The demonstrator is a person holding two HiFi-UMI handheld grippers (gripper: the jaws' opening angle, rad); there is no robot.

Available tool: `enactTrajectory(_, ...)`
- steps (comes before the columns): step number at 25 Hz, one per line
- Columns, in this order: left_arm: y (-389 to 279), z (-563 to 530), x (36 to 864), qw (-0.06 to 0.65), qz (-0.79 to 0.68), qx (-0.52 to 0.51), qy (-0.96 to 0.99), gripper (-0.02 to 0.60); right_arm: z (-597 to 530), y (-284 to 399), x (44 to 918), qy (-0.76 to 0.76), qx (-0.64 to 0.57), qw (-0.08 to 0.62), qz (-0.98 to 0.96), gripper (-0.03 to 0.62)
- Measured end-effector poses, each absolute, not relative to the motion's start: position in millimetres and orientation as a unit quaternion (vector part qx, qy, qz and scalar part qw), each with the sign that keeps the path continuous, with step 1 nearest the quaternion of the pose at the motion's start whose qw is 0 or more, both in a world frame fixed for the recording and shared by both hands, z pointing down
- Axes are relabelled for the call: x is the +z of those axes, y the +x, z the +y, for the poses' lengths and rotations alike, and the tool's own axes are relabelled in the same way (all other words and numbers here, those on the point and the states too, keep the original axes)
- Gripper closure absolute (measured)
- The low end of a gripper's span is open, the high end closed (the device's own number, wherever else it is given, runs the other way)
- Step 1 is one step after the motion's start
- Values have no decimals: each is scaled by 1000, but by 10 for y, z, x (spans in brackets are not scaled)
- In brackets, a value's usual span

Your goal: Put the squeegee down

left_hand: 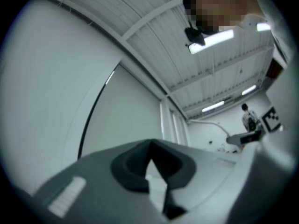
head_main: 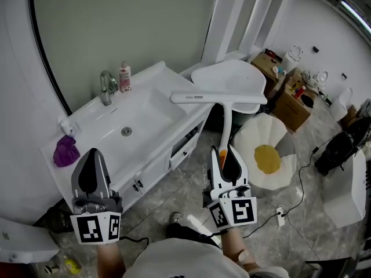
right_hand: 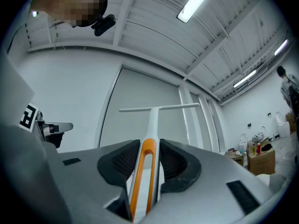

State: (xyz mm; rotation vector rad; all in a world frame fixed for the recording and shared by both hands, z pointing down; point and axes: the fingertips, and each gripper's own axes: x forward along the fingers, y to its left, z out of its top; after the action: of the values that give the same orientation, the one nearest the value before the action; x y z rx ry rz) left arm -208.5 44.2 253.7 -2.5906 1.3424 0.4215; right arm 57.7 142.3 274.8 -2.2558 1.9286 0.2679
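Note:
The squeegee (head_main: pixel 218 98) is white, with a long crossbar and a slim handle with an orange inlay. My right gripper (head_main: pixel 225 150) is shut on that handle, and the crossbar hangs in the air in front of the vanity's right end. In the right gripper view the handle (right_hand: pixel 150 125) rises between the black pads of the right gripper (right_hand: pixel 148 146), and the crossbar stands level against the wall. My left gripper (head_main: pixel 92 154) is lower left, in front of the vanity, shut and holding nothing. In its own view the left gripper (left_hand: pixel 151 148) has its pads together.
A white vanity (head_main: pixel 165 106) holds a sink (head_main: pixel 126 131), a faucet (head_main: pixel 106 87), a small bottle (head_main: pixel 124 76) and a purple cloth (head_main: pixel 65 152). A white rounded fixture (head_main: pixel 235 74) stands behind the squeegee. A daisy-shaped mat (head_main: pixel 268 158), cardboard boxes (head_main: pixel 288 100) and cables lie on the tiled floor at right.

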Motion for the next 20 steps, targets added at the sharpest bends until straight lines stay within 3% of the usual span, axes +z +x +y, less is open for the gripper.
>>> enactTrajectory(20,-1145,-358,2575,108,483,122,-860,574,355,1517,2926,-726,66,89,679,462)
